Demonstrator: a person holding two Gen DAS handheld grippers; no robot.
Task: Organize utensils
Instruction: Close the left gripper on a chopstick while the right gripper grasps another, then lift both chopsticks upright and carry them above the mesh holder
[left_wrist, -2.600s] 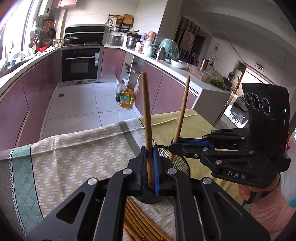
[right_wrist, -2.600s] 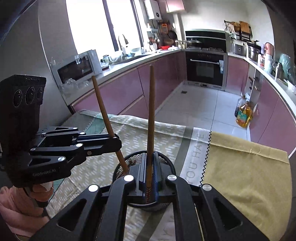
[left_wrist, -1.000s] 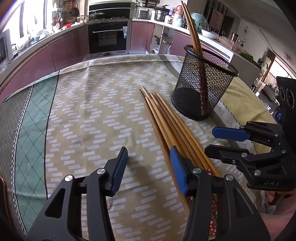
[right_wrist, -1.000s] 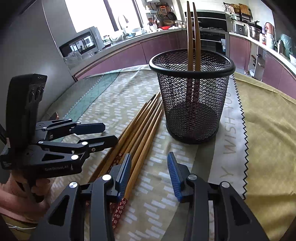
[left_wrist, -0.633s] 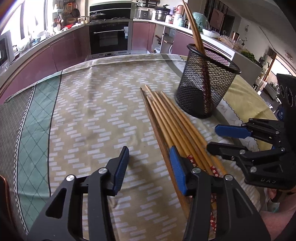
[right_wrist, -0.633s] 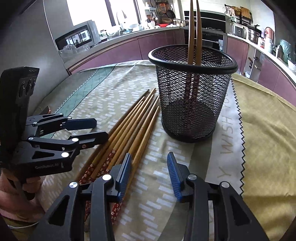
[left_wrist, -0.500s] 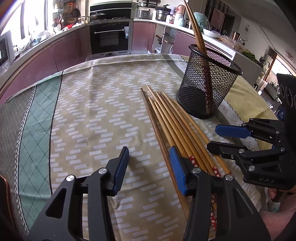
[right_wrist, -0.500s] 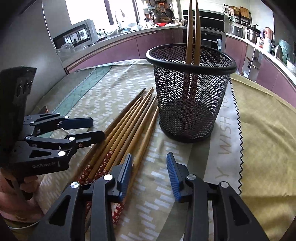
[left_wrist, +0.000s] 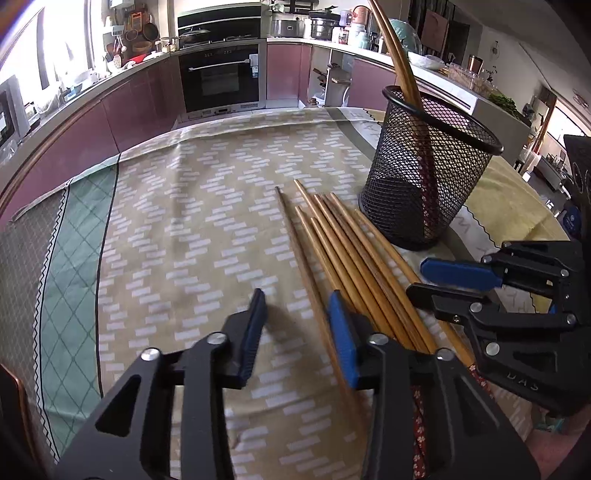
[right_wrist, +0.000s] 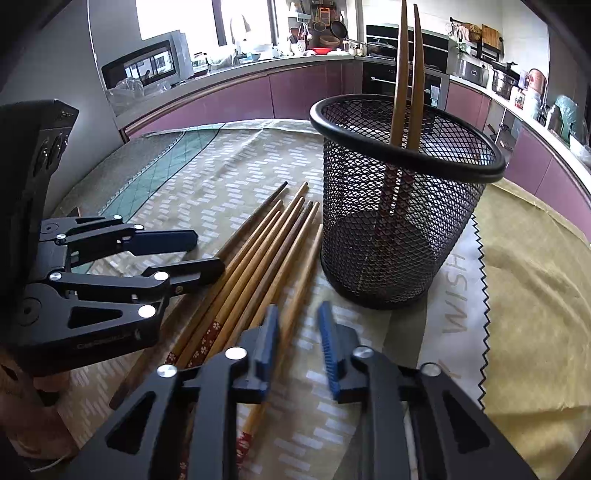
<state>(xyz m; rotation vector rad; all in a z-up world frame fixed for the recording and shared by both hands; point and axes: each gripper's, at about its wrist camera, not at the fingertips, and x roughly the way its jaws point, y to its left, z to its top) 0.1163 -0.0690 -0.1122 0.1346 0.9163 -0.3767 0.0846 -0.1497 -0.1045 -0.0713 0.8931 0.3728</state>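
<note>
Both grippers hang low over the table with their jaws spread and nothing between them. From the left wrist view I see my left gripper (left_wrist: 297, 325) spread wide, its right blue pad (left_wrist: 341, 338) sitting just over the leftmost stick of the loose chopsticks (left_wrist: 343, 254), though I cannot tell whether it touches. From that view, my right gripper (left_wrist: 436, 278) reaches in from the right side, also parted, its lower finger lying across the near ends of the bundle.

From the right wrist view, the right gripper (right_wrist: 295, 334) stands moderately open, and one stick of the chopsticks (right_wrist: 258, 266) passes under its left pad (right_wrist: 267, 339). The left gripper (right_wrist: 201, 251) comes in from the left, its fingers apart, tips right at the bundle's left edge.

The loose sticks lie side by side on the patterned tablecloth (left_wrist: 192, 221), thin tips pointing far, red flowered ends near. Just to their right stands the black mesh holder (right_wrist: 399, 206), upright, with two chopsticks (right_wrist: 408, 66) leaning inside it, tips up. The holder (left_wrist: 424, 173) sits close to the strip where the patterned cloth meets a plain yellow cloth (right_wrist: 535, 280). Purple kitchen cabinets (right_wrist: 295, 92) curve around the far side.
</note>
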